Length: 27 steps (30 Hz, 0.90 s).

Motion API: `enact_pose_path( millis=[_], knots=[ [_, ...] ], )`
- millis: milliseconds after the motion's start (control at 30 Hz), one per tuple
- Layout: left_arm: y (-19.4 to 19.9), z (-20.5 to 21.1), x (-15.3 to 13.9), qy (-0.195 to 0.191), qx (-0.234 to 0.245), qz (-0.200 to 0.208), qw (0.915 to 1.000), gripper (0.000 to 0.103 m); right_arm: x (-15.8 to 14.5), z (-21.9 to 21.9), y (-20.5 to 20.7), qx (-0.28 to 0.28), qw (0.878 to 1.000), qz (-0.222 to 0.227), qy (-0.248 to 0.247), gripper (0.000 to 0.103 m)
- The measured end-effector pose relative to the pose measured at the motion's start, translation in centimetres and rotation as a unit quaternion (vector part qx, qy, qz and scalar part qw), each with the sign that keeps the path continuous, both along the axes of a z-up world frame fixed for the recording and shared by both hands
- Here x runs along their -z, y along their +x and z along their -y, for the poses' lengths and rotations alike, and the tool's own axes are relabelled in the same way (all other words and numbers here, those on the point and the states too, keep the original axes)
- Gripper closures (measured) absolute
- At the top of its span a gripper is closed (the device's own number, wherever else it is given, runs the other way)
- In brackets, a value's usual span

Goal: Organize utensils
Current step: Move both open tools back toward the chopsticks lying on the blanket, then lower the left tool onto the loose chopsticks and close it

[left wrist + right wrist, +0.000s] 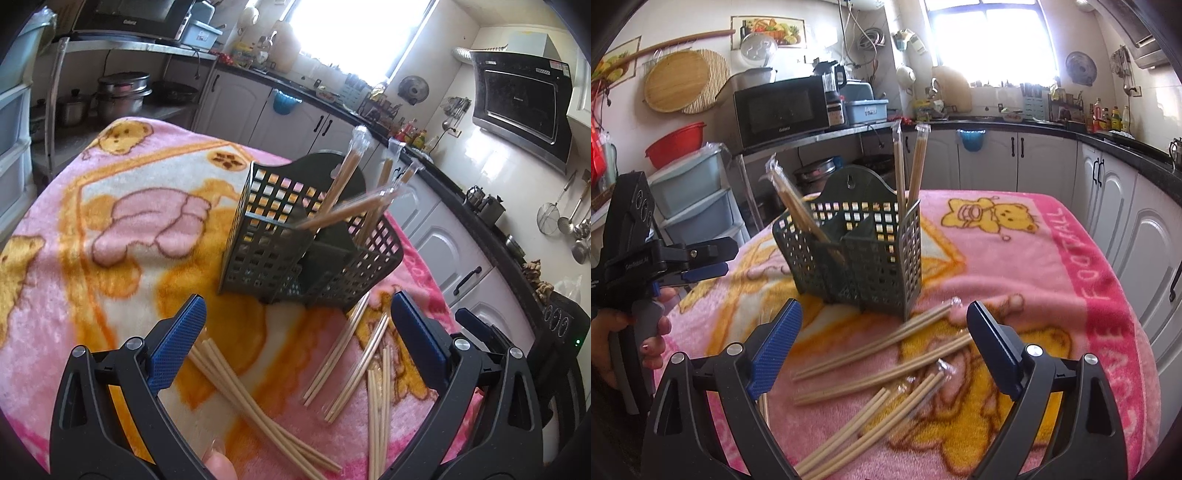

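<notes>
Dark green perforated plastic utensil holder stands upright on a pink fleece blanket printed with yellow bears, which covers the table. Holder is split into compartments. Several wrapped pairs of pale bamboo chopsticks stand or lean inside it, some in the left compartment, some in the right.

More loose wrapped chopstick pairs lie scattered flat on the blanket, just in front of the holder.

Left gripper: blue-padded jaws spread wide, nothing between them, hovering above the loose pairs near the holder's front. A fingertip shows at the lower edge.

Right gripper: jaws wide apart, empty, poised over the scattered pairs. In its view the left gripper appears at far left, held by a hand.
</notes>
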<state>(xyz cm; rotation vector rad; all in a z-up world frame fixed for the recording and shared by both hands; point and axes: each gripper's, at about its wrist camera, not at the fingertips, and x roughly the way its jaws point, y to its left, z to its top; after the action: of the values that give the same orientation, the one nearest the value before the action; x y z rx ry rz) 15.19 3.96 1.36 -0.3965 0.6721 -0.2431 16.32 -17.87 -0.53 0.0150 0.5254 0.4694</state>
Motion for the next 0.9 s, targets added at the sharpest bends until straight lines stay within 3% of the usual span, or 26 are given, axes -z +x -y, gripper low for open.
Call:
enact_pose_path(
  millis=[633, 667, 767, 900],
  knots=[
    [-0.1, -0.8, 4.3, -0.005, -0.007, -0.054, 0.9985, 0.011, 2.0, -0.1, 0.3, 0.004, 0.999, -0.034, -0.017, 0.015],
    [0.1, -1.0, 4.6, -0.009, -0.009, -0.056, 0.9983, 0.013, 2.1, 0.0, 0.3, 0.005, 0.999, -0.035, -0.016, 0.015],
    [0.8, -1.1, 5.2, -0.015, -0.011, -0.064, 0.9978, 0.032, 2.3, 0.0, 0.5, 0.008, 0.999, -0.037, -0.016, 0.015],
    [2.4, -1.4, 6.1, -0.006, -0.018, -0.082, 0.9965, 0.035, 2.5, 0.3, 1.0, 0.013, 0.999, -0.040, -0.016, 0.015]
  ],
)
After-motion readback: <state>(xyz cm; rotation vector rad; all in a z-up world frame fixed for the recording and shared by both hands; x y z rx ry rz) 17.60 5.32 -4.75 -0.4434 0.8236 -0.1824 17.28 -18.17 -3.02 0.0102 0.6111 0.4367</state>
